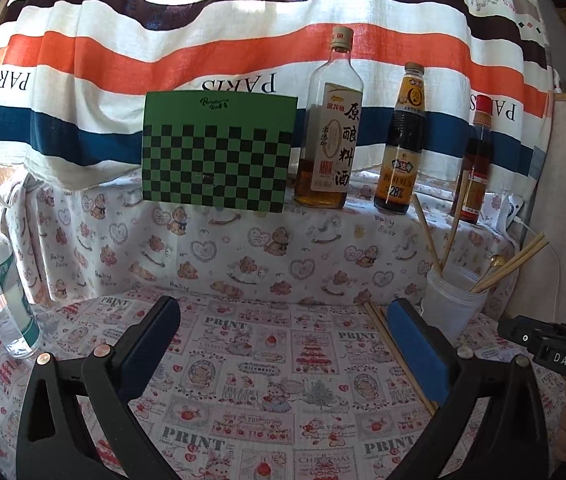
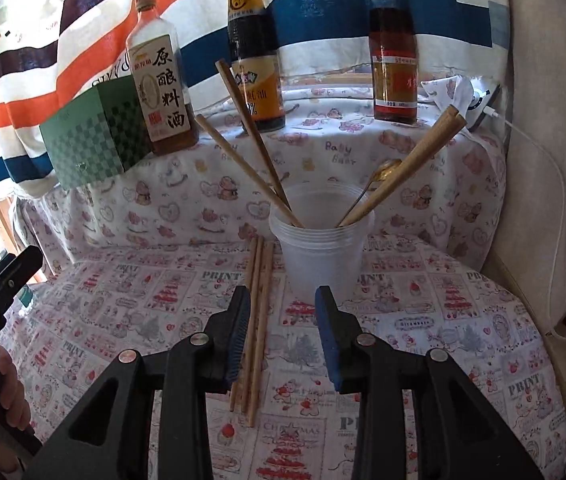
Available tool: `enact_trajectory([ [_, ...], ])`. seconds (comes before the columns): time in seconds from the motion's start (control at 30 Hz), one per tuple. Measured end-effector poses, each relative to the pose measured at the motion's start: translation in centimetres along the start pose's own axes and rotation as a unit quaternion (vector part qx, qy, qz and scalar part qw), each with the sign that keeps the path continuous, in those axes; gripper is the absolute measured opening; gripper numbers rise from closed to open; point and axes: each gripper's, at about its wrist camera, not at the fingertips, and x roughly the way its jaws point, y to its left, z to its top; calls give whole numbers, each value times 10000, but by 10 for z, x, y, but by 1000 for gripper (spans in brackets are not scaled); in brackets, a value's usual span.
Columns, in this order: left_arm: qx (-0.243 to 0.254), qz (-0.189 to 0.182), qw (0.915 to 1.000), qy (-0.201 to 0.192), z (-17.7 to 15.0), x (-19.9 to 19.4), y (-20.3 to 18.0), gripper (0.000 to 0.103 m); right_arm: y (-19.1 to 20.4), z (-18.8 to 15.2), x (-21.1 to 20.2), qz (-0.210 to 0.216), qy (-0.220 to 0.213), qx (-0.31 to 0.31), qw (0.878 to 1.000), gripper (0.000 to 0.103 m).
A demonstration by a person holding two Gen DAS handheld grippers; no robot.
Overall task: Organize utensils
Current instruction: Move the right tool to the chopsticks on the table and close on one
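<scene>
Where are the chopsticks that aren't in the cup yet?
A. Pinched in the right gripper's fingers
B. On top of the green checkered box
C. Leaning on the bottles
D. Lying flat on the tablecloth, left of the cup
D: the loose chopsticks lie flat on the printed tablecloth, just left of the plastic cup, while the right gripper is open and holds nothing.

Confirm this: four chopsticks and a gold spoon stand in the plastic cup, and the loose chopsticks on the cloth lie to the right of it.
One thing is wrong: the loose chopsticks lie left of the plastic cup, not right, as the right wrist view shows. The four chopsticks and gold spoon do stand in it.
</scene>
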Motion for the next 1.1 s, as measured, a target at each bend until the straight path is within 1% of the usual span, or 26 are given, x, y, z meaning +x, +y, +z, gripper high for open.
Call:
enact_trajectory([
  [0.07,-9,-37,9997,224,-4,9,0,103,3,-3,6,-79,105,-100,9999,36],
  [0.13,8,1,9993,383,-8,17,-1,103,4,-4,13,6,344,-91,9994,36],
  [0.27,-19,20,9972,742,-14,31,0,103,0,-11,37,175,1158,38,9931,36],
  [0.37,-117,-12,9951,980,-17,37,2,103,-2,-17,49,279,1530,138,9877,36],
  [0.43,-207,-19,9938,1090,-19,41,5,103,2,-20,52,252,1648,39,9860,36],
  [0.6,-298,164,9915,1260,-22,49,13,103,14,-27,57,281,1832,-232,9824,36],
  [0.67,-345,198,9904,1322,-23,51,15,103,17,-31,62,245,1941,-278,9803,33],
  [0.73,-275,239,9914,1260,-22,49,16,103,19,-35,67,167,2050,-267,9783,26],
  [0.83,-149,448,9938,1011,-18,42,15,103,21,-41,76,110,2195,-315,9750,18],
  [0.97,41,559,9945,888,-16,38,11,103,26,-42,77,150,2177,-481,9747,16],
  [1.0,129,573,9946,858,-16,37,8,103,25,-42,78,83,2147,-509,9753,16],
  [1.07,264,467,9947,880,-15,35,2,103,22,-42,82,-144,2136,-473,9757,15],
  [1.1,276,415,9947,902,-14,34,1,103,19,-41,82,-166,2094,-434,9767,14],
])
